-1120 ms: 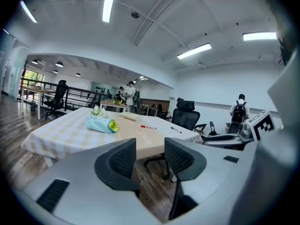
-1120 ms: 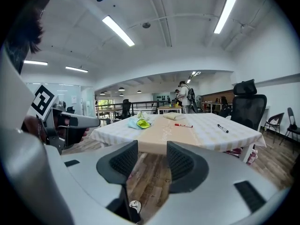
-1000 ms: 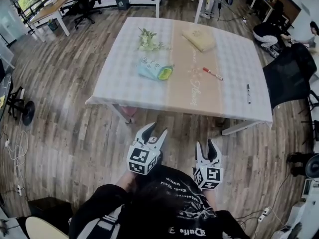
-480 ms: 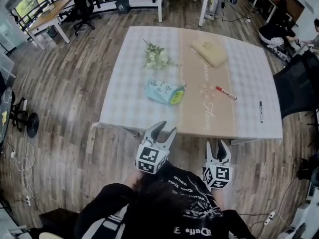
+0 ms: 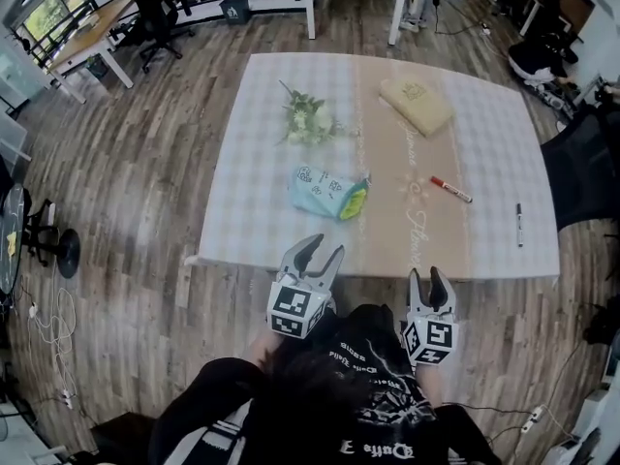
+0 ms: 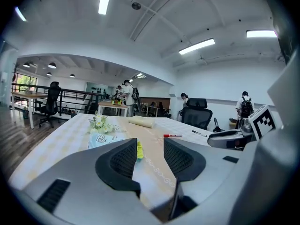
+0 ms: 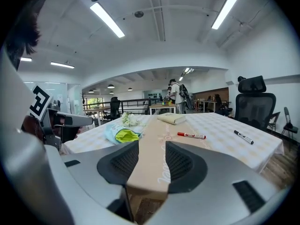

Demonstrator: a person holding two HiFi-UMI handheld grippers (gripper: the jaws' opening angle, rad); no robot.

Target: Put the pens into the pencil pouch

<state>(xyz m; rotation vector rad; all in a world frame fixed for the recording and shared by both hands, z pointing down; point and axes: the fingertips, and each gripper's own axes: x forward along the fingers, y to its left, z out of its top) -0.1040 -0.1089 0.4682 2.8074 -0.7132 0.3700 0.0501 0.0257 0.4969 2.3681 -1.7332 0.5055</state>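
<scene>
A light blue pencil pouch point(image 5: 329, 194) with a yellow-green mouth lies near the middle of the checked table point(image 5: 254, 192). To its right, on the tan runner's edge, lies a red pen point(image 5: 450, 189), and a black pen point(image 5: 519, 225) lies further right. Both grippers hover just off the table's near edge. My left gripper point(image 5: 313, 257) is open and empty, pointing toward the pouch point(image 6: 105, 139). My right gripper point(image 5: 430, 281) is open and empty too, with the runner ahead and the red pen point(image 7: 191, 135) and black pen point(image 7: 243, 137) beyond.
A small bunch of flowers point(image 5: 308, 117) and a beige folded bundle point(image 5: 415, 103) lie at the table's far half. A black office chair point(image 5: 586, 177) stands by the right side. Other desks, chairs and people are further back on the wooden floor.
Both grippers have moved forward to the table's near edge, side by side. The table and its objects now sit closer in view. Nothing on the table has moved.
</scene>
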